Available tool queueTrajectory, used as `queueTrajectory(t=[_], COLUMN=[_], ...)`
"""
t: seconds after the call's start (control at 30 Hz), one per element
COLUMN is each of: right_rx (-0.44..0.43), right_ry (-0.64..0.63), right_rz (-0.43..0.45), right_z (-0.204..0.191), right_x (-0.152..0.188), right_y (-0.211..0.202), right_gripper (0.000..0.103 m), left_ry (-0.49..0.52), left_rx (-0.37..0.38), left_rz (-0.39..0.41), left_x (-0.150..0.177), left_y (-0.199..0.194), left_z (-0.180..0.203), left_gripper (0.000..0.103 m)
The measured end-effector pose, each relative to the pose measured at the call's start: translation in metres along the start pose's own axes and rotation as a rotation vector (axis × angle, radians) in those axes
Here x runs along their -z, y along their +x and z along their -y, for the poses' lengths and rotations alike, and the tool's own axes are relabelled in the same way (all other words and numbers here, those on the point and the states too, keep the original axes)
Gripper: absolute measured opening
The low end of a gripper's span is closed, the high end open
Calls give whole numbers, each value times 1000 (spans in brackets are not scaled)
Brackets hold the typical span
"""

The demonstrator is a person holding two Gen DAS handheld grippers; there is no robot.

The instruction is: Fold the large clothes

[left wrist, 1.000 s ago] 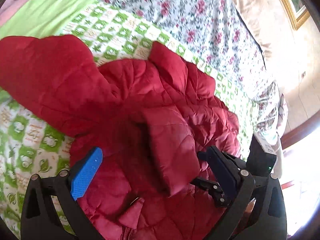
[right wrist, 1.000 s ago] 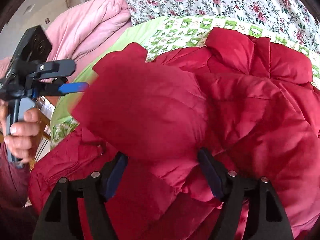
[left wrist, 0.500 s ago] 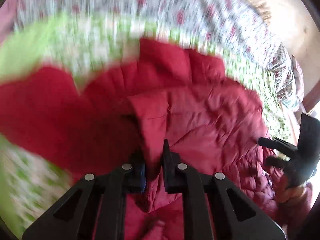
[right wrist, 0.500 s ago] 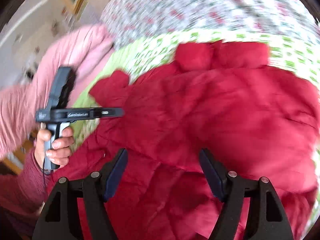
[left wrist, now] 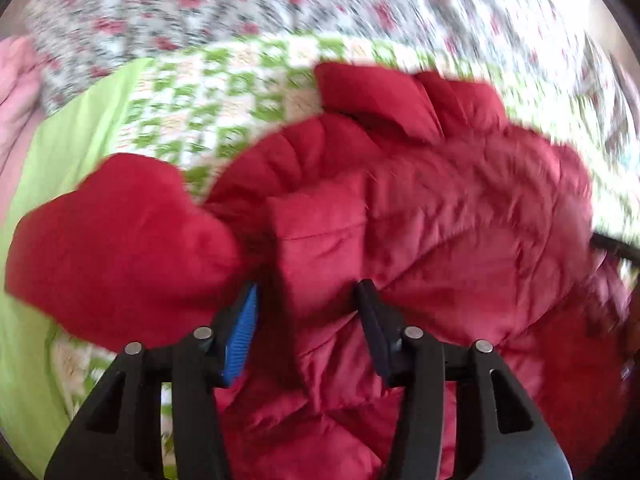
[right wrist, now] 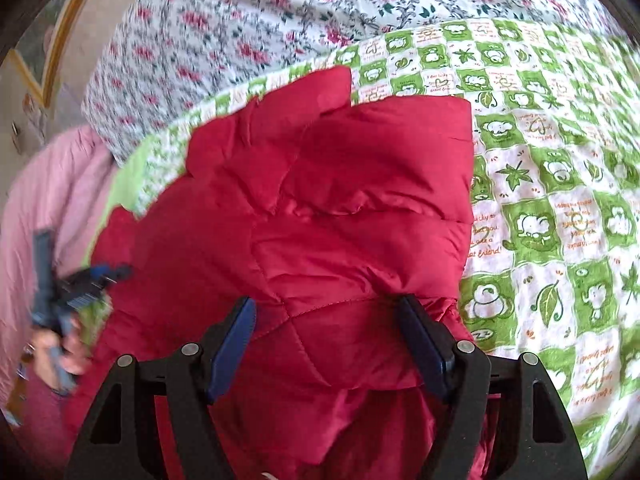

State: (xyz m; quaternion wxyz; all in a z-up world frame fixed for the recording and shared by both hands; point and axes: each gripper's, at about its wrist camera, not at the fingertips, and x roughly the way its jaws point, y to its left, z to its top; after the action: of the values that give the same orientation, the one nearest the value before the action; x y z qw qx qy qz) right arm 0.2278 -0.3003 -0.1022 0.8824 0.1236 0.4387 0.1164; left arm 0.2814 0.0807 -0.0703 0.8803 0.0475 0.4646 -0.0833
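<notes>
Since half a second ago, the left gripper (left wrist: 308, 316) has let go — its jaws have just been opening, a fold of the red puffer jacket (left wrist: 420, 216) loose between them. That jacket lies bunched on the green checked blanket (right wrist: 560, 184). Further right, the right gripper (right wrist: 328, 344) stands apart, straddling jacket fabric.

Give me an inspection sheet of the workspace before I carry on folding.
Surface: green patterned blanket, with a floral bedspread beyond it.
Job's things: red padded jacket, crumpled on the blanket, not yet folded flat.
Clutter: pink quilt beside the blanket.
Grippers: left gripper has just been opening, a jacket fold loose between its fingers; right gripper fingers apart, jacket fabric between them.
Cables: nothing seen.
Surroundings: gilt frame on the wall.
</notes>
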Motion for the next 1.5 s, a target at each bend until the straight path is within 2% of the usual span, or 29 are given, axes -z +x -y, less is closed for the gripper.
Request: queueTrajectory(t=[0.1, 0.17, 0.2, 0.27, 0.33, 0.4, 0.5, 0.6, 0.67, 0.7, 0.73, 0.8, 0.9, 1.0, 1.1, 1.2, 1.37, 1.43, 1.5], right_rx=[28, 64, 82, 117, 140, 159, 133, 148, 169, 209, 262, 290, 260, 278, 281, 265, 169, 152, 198], right_ry=[-43, -88, -110, -148, -165, -161, -171, -237, -258, -262, -261, -253, -223, -235, -242, -231, -252, -274, -296], right_rz=[-15, -27, -32, -45, -58, -75, 12, 54, 15, -32, -85, -119, -95, -86, -90, -78, 19, 8, -64], right_z=[-4, -9, -12, -16, -18, -21, -39, -65, -72, -71, -66, -51, -37, -36, -40, -49, -76, -83, -82], right_x=[2, 0, 1, 3, 2, -2, -18, -34, -41, -42, -40, -35, -33, -32, -33, -34, -28, -26, -23], right_y=[3, 10, 11, 12, 12, 5, -21, -20, 2, 20, 38, 58, 59, 60, 62, 50, 11, 16, 38], right_gripper=[76, 76, 76, 76, 76, 75, 75, 75, 75, 75, 75, 77, 77, 78, 79, 79, 79, 79, 79], left_ry=[-39, -48, -37, -2, 48, 86, 103, 94, 91, 92, 95, 103, 76, 38, 22, 47, 46, 40, 38], left_rx=[43, 138, 191, 229, 205, 179, 143, 126, 129, 131, 129, 126, 109, 97, 96, 78, 77, 79, 89], left_rz=[83, 112, 107, 79, 42, -40, -45, -44, -47, -47, -45, -33, -12, 49, -25, -20, -16, -11, -12], left_x=[-4, -7, -9, -11, -9, -1, 10, 12, 11, 13, 14, 16, 19, 15, 14, 19, 21, 21, 21], left_y=[-33, -48, -47, -35, -14, 16, 30, 28, 27, 31, 31, 33, 25, 5, 26, 34, 32, 32, 31], left_z=[-2, 8, 17, 38, 58, 74, 83, 87, 86, 84, 84, 83, 79, 73, 66, 68, 69, 69, 68], left_gripper=[49, 49, 49, 49, 49, 49, 50, 50, 51, 51, 51, 51, 50, 50, 51, 51, 51, 51, 51])
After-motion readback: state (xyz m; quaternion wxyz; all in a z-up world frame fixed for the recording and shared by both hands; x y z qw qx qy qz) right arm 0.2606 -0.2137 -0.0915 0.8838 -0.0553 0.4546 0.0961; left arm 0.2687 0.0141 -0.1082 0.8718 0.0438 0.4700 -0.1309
